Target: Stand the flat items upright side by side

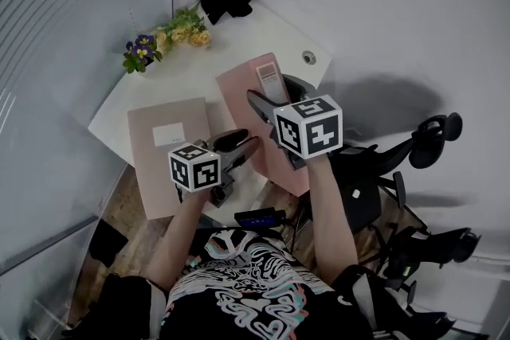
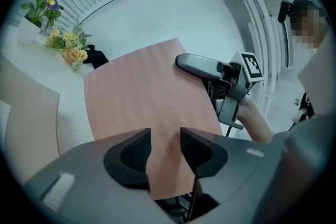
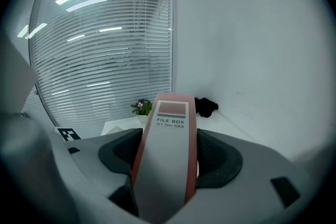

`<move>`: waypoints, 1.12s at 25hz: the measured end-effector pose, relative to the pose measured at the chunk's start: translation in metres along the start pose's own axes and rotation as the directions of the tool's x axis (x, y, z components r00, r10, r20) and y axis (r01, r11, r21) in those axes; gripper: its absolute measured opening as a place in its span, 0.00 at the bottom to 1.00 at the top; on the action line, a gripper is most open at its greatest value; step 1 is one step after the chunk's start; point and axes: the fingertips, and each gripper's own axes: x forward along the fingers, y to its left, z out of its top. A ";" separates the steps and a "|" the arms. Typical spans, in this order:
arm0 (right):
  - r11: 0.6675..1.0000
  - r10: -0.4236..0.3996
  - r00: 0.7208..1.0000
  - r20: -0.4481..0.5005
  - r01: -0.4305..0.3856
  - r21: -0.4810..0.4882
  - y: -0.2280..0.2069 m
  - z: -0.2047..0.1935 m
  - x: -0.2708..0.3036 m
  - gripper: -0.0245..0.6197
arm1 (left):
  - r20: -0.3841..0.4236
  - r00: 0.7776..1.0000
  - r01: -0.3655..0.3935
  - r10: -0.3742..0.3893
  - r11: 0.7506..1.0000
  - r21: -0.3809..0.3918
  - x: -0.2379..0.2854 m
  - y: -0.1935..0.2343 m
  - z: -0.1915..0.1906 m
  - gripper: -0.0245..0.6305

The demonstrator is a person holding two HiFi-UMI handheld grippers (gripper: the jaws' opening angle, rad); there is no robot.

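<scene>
Step in hand: raising the first file box (image 1: 243, 103) so it can stand on the table (image 1: 191, 72). The box is tilted and looks to be lifted clear of the top, with its labelled spine facing up and its near end out past the table edge.

Right gripper (image 1: 271, 99) is clamped across the spine, with a pad on each pink face just below the label. Left gripper (image 1: 243, 147) is closed on the box's lower part, and the pink panel fills the gap between its pads. The second file box (image 1: 163, 155) lies flat to the left, its near end overhanging the table edge.

Notes for doing this well (judgement):
- Hold both grips until the box rests square on one narrow edge. The right gripper steers the tilt and the left carries the low end.
- Set it down on bare white top, well in from the edge and short of the flowers (image 1: 179, 32).
- Leave a strip free beside it for the second box, spines facing the same way.
- Open the left jaws first. Loosen the right only once the box shows no lean.
- Risk: a light, tall box may tip sideways if let go while tilted.
</scene>
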 end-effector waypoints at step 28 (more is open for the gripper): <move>0.989 -0.146 0.900 0.411 0.146 0.031 -0.004 0.024 -0.062 0.53 | -0.001 0.998 -0.069 0.069 0.996 0.055 -0.005 -0.018 -0.014 0.28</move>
